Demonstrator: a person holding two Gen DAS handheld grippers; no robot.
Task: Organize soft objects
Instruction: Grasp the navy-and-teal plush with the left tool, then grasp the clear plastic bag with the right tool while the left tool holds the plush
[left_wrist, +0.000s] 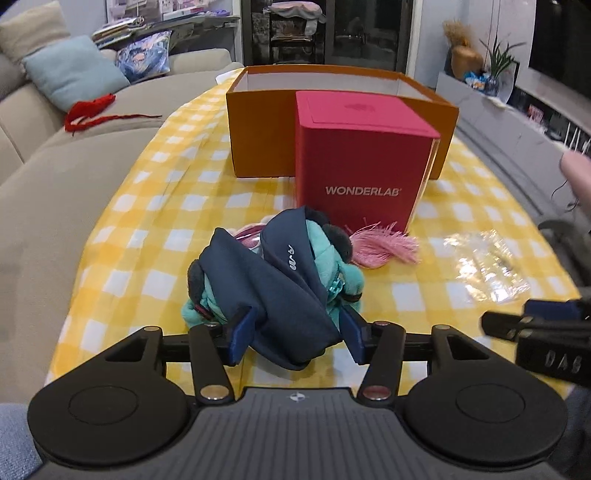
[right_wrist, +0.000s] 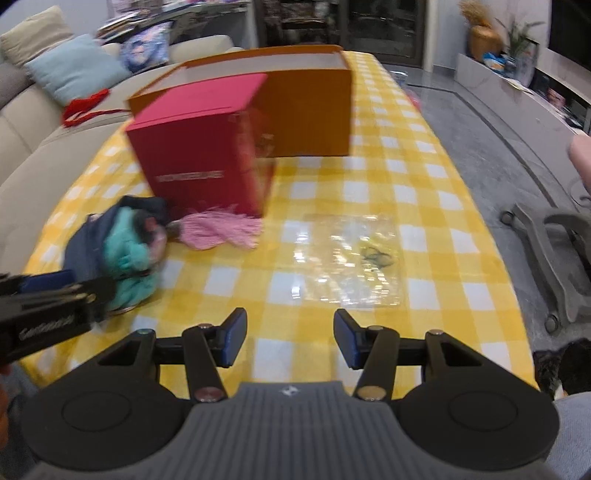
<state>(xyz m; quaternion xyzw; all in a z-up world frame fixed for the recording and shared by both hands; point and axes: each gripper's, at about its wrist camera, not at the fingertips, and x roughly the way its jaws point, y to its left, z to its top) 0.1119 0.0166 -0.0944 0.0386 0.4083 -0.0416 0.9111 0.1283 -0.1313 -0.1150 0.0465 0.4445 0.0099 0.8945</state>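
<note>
A navy cloth (left_wrist: 288, 291) wrapped around a teal plush toy (left_wrist: 328, 251) lies on the yellow checked tablecloth (left_wrist: 147, 229). My left gripper (left_wrist: 297, 332) straddles its near end, with the blue pads beside the fabric and not squeezing it. A pink tassel (left_wrist: 384, 243) lies just behind the bundle, against the red WONDERLAB box (left_wrist: 354, 158). An open orange box (left_wrist: 258, 122) stands behind that. In the right wrist view my right gripper (right_wrist: 290, 339) hangs open over bare tablecloth. The bundle (right_wrist: 110, 243) is to its left and the tassel (right_wrist: 221, 229) beyond it.
A clear plastic bag (right_wrist: 351, 258) lies flat ahead of the right gripper. A beige sofa (left_wrist: 55, 177) with cushions and a red cloth (left_wrist: 92, 110) runs along the table's left side. A grey chair base (right_wrist: 554, 251) stands on the floor to the right.
</note>
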